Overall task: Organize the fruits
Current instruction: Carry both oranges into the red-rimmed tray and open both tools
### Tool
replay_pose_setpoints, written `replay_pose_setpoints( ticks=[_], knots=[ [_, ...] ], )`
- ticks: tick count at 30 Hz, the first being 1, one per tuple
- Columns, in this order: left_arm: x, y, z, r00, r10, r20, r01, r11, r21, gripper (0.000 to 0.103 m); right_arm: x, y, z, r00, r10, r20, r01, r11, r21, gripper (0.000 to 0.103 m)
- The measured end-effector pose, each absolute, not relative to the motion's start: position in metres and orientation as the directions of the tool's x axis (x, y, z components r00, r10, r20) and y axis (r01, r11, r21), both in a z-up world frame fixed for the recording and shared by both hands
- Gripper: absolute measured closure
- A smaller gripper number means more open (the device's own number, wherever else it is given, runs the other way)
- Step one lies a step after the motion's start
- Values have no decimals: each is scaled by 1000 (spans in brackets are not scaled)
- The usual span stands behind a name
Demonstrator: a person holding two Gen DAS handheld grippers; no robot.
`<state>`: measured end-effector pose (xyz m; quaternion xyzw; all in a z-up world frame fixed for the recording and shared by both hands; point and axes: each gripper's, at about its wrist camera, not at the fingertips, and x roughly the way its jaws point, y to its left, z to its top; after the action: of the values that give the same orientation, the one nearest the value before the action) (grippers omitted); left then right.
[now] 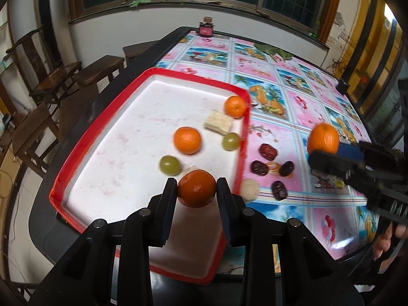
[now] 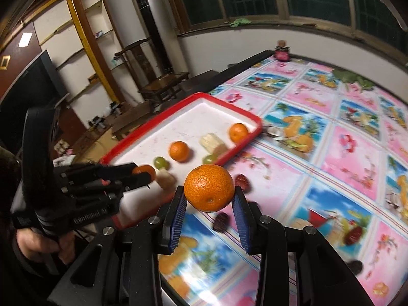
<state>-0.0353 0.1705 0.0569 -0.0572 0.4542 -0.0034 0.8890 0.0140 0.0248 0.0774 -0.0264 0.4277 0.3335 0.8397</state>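
Observation:
My left gripper (image 1: pixel 196 188) is shut on a tangerine (image 1: pixel 196 188) and holds it above the near right part of the red-rimmed white tray (image 1: pixel 153 72). Inside the tray lie two more tangerines (image 1: pixel 187 140) (image 1: pixel 235 106), two green grapes (image 1: pixel 170 165) (image 1: pixel 230 141) and a pale block (image 1: pixel 218 122). My right gripper (image 2: pixel 209 194) is shut on a second tangerine (image 2: pixel 209 188), raised over the tablecloth just right of the tray's (image 2: pixel 252 119) edge. Both held fruits sit squarely between the pads.
Several dark red dates (image 1: pixel 267 151) and a pale round fruit (image 1: pixel 250 190) lie on the patterned tablecloth (image 1: pixel 257 66) beside the tray. A small jar (image 1: pixel 206 26) stands at the table's far edge. Wooden chairs (image 1: pixel 51 76) line the left side. A hand (image 2: pixel 40 244) grips the left tool.

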Motion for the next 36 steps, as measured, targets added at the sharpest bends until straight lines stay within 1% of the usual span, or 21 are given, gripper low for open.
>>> replay_pose_setpoints(
  ticks=[6,10,16,19,22,32,36],
  knots=[
    [-38,192,43,565,-57,-823,-89,988,-129,74,49,57,77,349,587,-730,-606,736,302,66],
    [-38,199,38,558,-69,-827,-98,984,-148,74,73,86,69,303,601,-740,-629,709,318,66],
    [-38,193,29,534,-93,-840,-68,986,-153,74,109,131,55,308,564,-766,-662,705,253,66],
    [-37,193,30,532,-120,-838,-60,982,-178,74,125,144,45,312,540,-782,-671,708,221,66],
    [-37,191,31,529,-120,-840,-53,983,-174,74,137,153,32,318,510,-800,-678,712,184,66],
    [-35,193,31,530,-136,-837,-60,979,-197,73,149,153,-1,293,481,-827,-662,725,188,65],
    [-34,193,30,530,-130,-838,-62,980,-191,72,147,148,0,295,490,-820,-656,728,199,64]
  ],
)
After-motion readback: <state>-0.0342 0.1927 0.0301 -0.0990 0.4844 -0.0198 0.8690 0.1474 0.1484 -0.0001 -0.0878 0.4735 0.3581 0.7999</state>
